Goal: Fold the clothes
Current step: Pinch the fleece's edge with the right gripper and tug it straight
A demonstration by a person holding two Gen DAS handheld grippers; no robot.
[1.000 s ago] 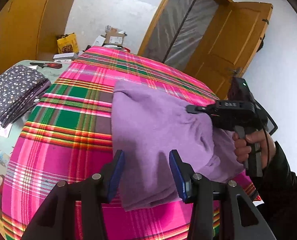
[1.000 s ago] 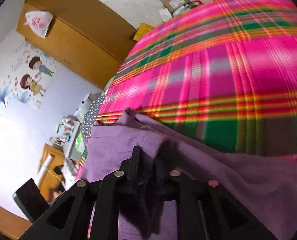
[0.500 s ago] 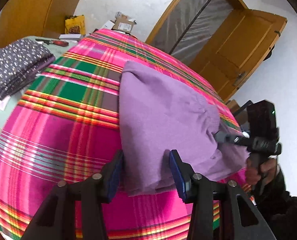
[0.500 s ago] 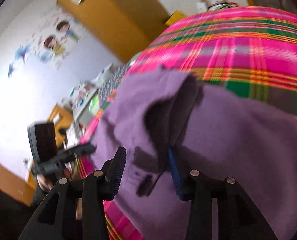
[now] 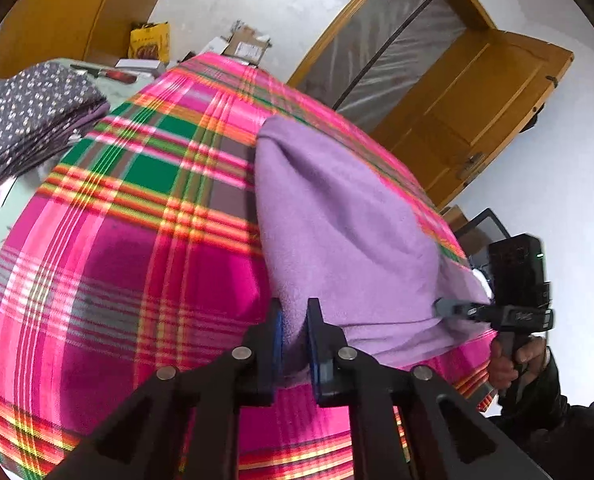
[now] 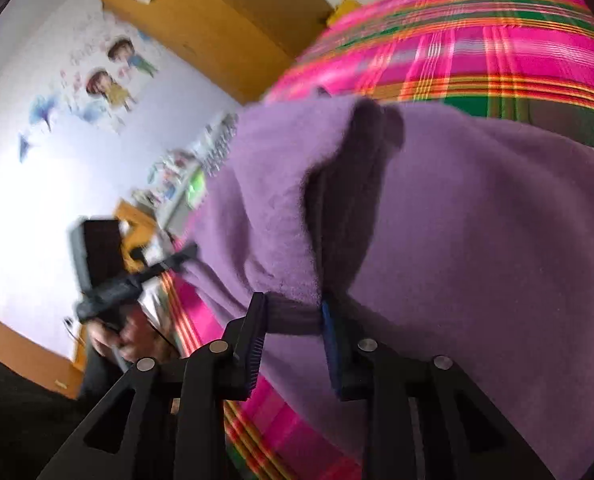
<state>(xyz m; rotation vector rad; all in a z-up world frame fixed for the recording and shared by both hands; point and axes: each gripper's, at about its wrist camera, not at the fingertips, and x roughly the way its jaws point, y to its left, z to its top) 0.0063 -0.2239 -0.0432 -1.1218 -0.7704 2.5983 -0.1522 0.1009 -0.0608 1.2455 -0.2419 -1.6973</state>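
Down at the bottom centre of the left wrist view, left gripper [image 5: 294, 334] clenched on the near edge of the purple garment [image 5: 337, 232], blue pads pressed close with a pinch of fleece between them. Over at the right edge of that same frame, right gripper [image 5: 443, 307] reaching into the garment's far corner, gripped by a hand [image 5: 515, 360] in a dark sleeve. Seen from its own camera, right gripper [image 6: 291, 326] clamped around a thick bunched part of the purple garment [image 6: 477, 240], the pads wider apart because of the bulk between them. Held at two points of one edge, probably so as to lift and carry that side across the rest in a single fold.

Spread over the middle of the pink plaid blanket [image 5: 129, 240], the garment lying mostly flat, rumpled and raised near the right gripper. Whether already doubled over once, impossible to tell from these views.

Further out, upper left of the left wrist frame, a stack of dotted dark cloth [image 5: 33, 112] set well apart from the blanket, perhaps folded pieces put aside. Behind, at upper right, a wooden door [image 5: 477, 112].
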